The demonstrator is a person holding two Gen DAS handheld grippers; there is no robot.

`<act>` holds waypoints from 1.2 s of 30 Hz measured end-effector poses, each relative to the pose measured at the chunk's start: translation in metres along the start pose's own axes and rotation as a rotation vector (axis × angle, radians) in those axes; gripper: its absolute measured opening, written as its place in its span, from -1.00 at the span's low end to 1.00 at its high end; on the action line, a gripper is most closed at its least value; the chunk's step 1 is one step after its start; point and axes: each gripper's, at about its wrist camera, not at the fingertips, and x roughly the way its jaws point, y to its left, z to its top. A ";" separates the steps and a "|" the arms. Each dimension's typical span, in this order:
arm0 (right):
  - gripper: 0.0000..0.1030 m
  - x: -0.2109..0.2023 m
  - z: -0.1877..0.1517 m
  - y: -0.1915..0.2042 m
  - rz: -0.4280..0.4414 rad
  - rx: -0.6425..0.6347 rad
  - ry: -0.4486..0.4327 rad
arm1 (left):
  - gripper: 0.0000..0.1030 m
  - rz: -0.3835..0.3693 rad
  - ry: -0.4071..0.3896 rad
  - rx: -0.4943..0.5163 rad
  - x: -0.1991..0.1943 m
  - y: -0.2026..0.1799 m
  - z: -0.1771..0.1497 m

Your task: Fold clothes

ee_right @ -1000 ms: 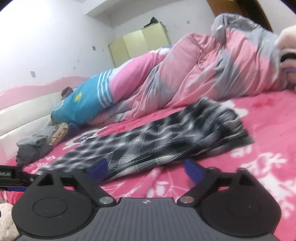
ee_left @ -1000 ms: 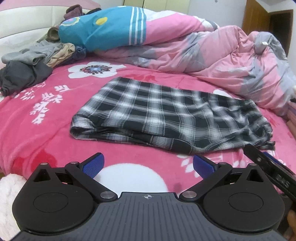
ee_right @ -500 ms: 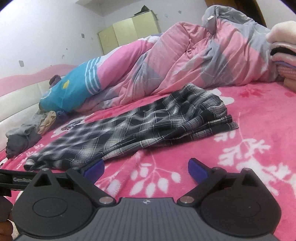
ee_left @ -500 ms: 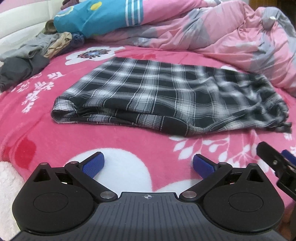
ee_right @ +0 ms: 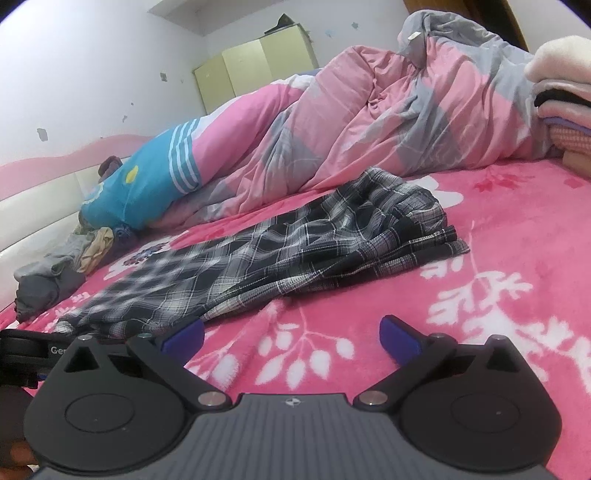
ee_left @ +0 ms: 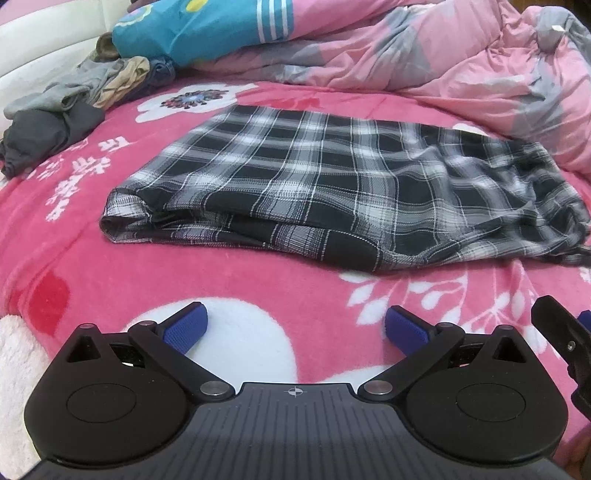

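Note:
A black-and-white plaid garment lies folded lengthwise on the pink floral blanket, its hem end at the left and its bunched end at the right. My left gripper is open, hovering just short of the garment's near edge, with nothing between its blue pads. From the right wrist view the same plaid garment stretches from lower left to centre. The right gripper is open and empty over the blanket, close to the garment's near edge. The right gripper's tip shows at the left view's right border.
A rumpled pink and grey duvet and a blue pillow lie behind the garment. A heap of grey and tan clothes sits at the far left. Folded clothes are stacked at the right. The blanket shows bare at right.
Both grippers have moved forward and lower toward the plaid garment, which now fills more of each view. Both stay open. The garment itself has not moved.

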 end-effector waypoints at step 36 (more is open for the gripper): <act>1.00 0.000 0.003 0.003 -0.194 -0.147 0.029 | 1.00 0.014 0.017 -0.027 0.002 0.000 0.002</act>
